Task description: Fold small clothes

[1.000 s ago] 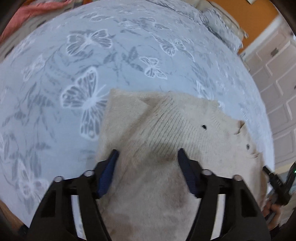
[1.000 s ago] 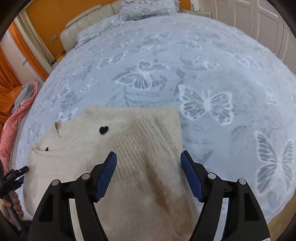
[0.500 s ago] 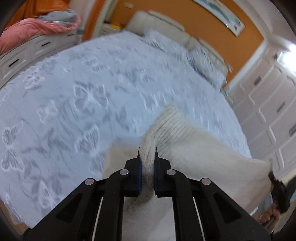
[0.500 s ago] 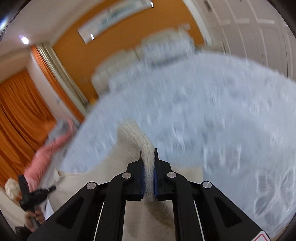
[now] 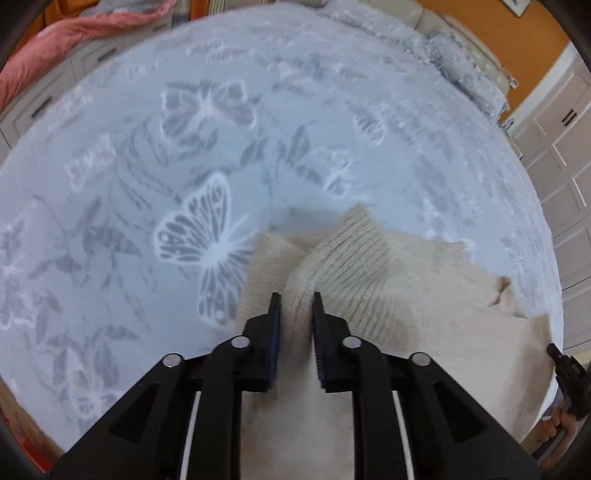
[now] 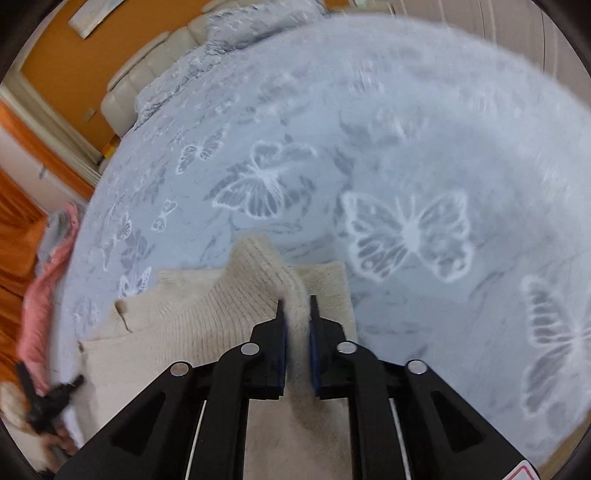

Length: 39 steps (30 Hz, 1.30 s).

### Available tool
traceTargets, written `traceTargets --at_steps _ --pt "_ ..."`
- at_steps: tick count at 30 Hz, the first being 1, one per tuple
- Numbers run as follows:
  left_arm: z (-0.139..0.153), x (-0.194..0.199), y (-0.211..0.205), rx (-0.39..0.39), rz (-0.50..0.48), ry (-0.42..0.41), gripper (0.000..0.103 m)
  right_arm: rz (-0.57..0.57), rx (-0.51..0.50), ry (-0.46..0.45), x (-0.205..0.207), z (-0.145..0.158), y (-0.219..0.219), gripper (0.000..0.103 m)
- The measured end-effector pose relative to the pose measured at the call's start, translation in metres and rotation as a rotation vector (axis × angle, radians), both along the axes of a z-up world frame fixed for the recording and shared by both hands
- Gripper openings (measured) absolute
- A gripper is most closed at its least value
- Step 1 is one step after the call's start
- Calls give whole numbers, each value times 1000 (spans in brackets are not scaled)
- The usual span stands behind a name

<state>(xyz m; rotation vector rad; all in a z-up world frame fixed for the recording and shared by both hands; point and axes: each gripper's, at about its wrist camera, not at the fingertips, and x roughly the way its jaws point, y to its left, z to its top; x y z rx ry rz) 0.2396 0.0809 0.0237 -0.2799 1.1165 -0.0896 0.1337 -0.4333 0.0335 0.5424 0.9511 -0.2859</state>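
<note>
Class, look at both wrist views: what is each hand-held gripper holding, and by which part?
Both jaws are opening. The left hand-held gripper and the right hand-held gripper each have a raised ribbed fold of the cream sweater between their pads.

We are in a home bedroom: a wide bed (image 6: 424,155) spreads before us under a pale blue-grey cover printed with butterflies, with matching pillows (image 6: 255,22) against a cream padded headboard (image 6: 147,70). Behind it we see orange walls (image 6: 55,48) with a framed picture (image 6: 94,18), orange curtains (image 6: 14,236), white panelled wardrobe doors (image 5: 565,155) and a pink blanket (image 5: 66,40) lying on low white drawers (image 5: 48,99)
</note>
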Motion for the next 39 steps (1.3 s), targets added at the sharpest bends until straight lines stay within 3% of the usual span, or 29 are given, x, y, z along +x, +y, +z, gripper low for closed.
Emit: traceTargets --at_steps 2,5,8,11,14,16,18,20,21,23,24,26,28,30,33,37,38,39 --pt "21 -21 -11 15 -7 -45 35 58 -66 -66 -15 24 37 16" --pt "36 -64 -48 -4 -90 -87 37 254 -52 -110 -35 37 116 16" --pt "20 -100 -89 -25 -169 -28 37 480 73 -42 -47 11 207 15" --pt "-7 -120 -93 10 -174 58 37 574 86 58 -60 -24 255 10" --pt "-19 -133 -57 51 -143 83 38 497 75 111 -75 -38 227 4" --pt "-27 -139 -33 91 -119 102 35 349 51 162 -98 -44 167 3" --pt "-35 -143 -6 40 -109 105 29 216 76 209 -124 -49 108 0" --pt "-34 -147 4 -11 -92 115 23 93 184 223 -141 -51 71 0" --pt "-28 -144 9 -30 -72 112 24 57 153 236 -145 -45 60 0" --pt "-11 -139 9 -61 -42 73 31 67 72 202 -144 -28 58 0" --pt "-4 -134 8 -63 -36 53 36 72 30 167 -140 -15 59 12" --pt "11 -113 5 -68 -30 9 54 107 -41 106 -122 6 62 16" --pt "22 -85 2 -61 -19 -26 59 120 -82 68 -98 18 59 27" --pt "26 -50 -5 -39 -17 -49 65 109 -116 29 -66 27 48 51" --pt "13 -1 -17 -13 -37 -23 81 101 -170 8 -28 28 37 67" --pt "-23 39 -27 -25 -63 88 81 126 -181 128 36 -5 26 67" --pt "-31 43 -29 -1 -68 86 66 140 -161 155 47 -17 25 65" --pt "-31 42 -31 8 -73 78 56 164 -131 176 51 -29 26 41"
